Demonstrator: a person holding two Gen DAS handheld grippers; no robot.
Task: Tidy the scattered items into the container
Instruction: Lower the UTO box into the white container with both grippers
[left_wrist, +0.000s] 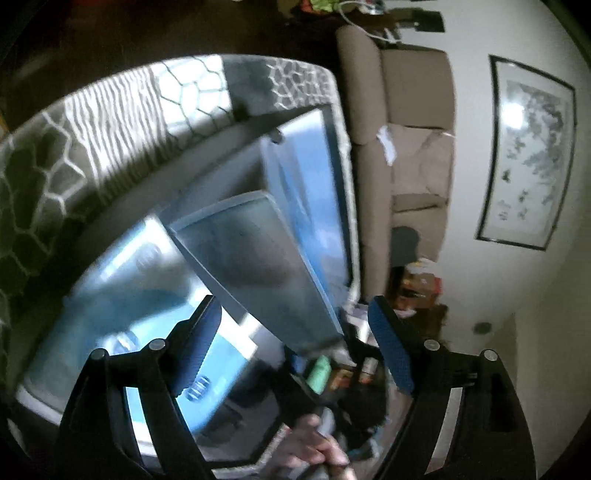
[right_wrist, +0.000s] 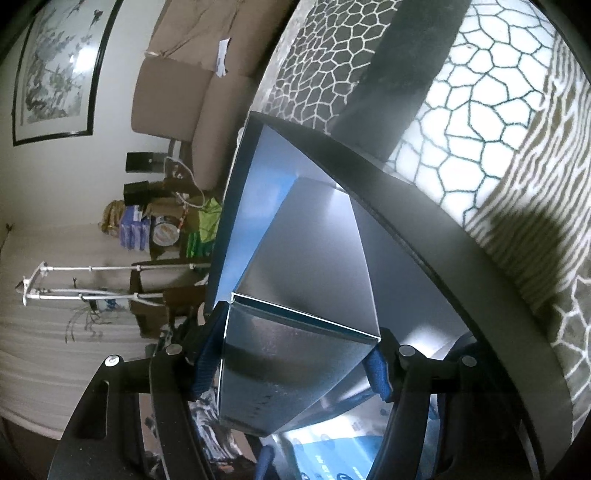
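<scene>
My right gripper (right_wrist: 299, 363) is shut on a long grey box (right_wrist: 295, 354) with a thin blue edge, and holds it tilted over a dark-rimmed container (right_wrist: 424, 206). The same grey box (left_wrist: 255, 266) shows in the left wrist view, slanting across the container (left_wrist: 207, 136), whose inside holds blue-and-white printed packs (left_wrist: 147, 295). My left gripper (left_wrist: 295, 343) is open and empty, its blue pads (left_wrist: 201, 343) on either side of the box's lower end without touching it.
A patterned grey-and-white rug (right_wrist: 498, 110) lies under the container. A beige sofa (left_wrist: 402, 147) stands against the wall beneath a framed picture (left_wrist: 528, 151). Clutter (right_wrist: 166, 221) sits on a low table beside the sofa. A hand (left_wrist: 314, 443) shows at the bottom.
</scene>
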